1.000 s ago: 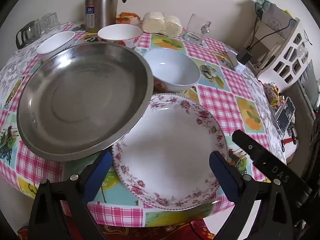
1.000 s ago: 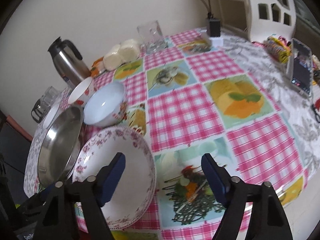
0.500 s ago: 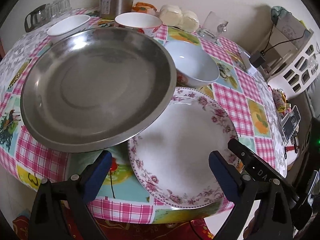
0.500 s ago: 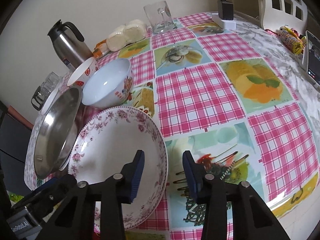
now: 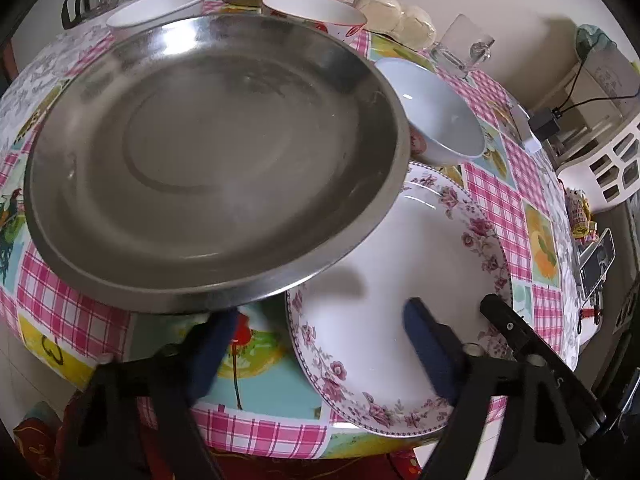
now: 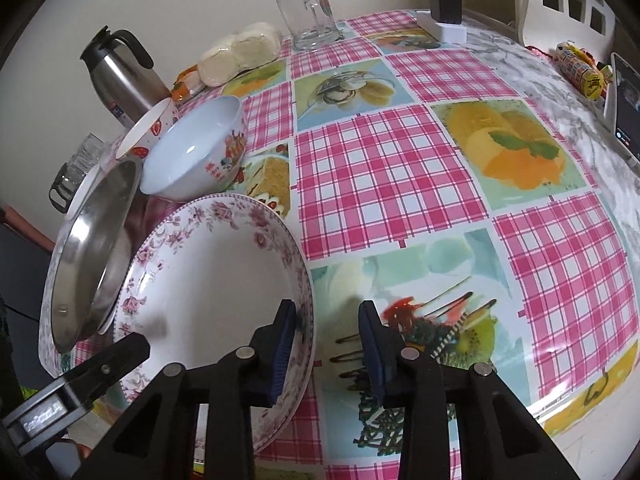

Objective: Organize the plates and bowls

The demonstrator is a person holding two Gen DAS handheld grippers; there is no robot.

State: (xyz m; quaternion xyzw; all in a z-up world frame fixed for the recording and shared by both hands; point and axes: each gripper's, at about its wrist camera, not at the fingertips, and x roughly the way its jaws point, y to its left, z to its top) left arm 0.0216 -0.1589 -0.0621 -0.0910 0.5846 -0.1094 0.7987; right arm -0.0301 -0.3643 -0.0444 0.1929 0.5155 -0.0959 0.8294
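Observation:
A large steel plate (image 5: 208, 152) overlaps the left rim of a floral-rimmed white plate (image 5: 400, 280) near the table's front edge. My left gripper (image 5: 316, 344) is open, its left finger under the steel plate's near rim, its right finger over the floral plate. In the right wrist view my right gripper (image 6: 326, 340) is partly closed astride the floral plate's (image 6: 208, 280) right rim, jaws still apart, one finger inside the plate and one outside. The steel plate (image 6: 92, 256) sits left of it. A white bowl (image 6: 192, 152) stands behind.
Behind the plates are a strawberry bowl (image 5: 316, 12), another white bowl (image 5: 156, 8), a steel thermos (image 6: 120, 76), glass mugs (image 6: 308, 16) and wrapped buns (image 6: 240, 52). A phone (image 6: 624, 100) and a charger (image 6: 444, 12) lie at the right. The table edge is close in front.
My right gripper has narrowed and moved onto the floral plate's right rim. My left gripper has moved forward to the steel plate's near rim.

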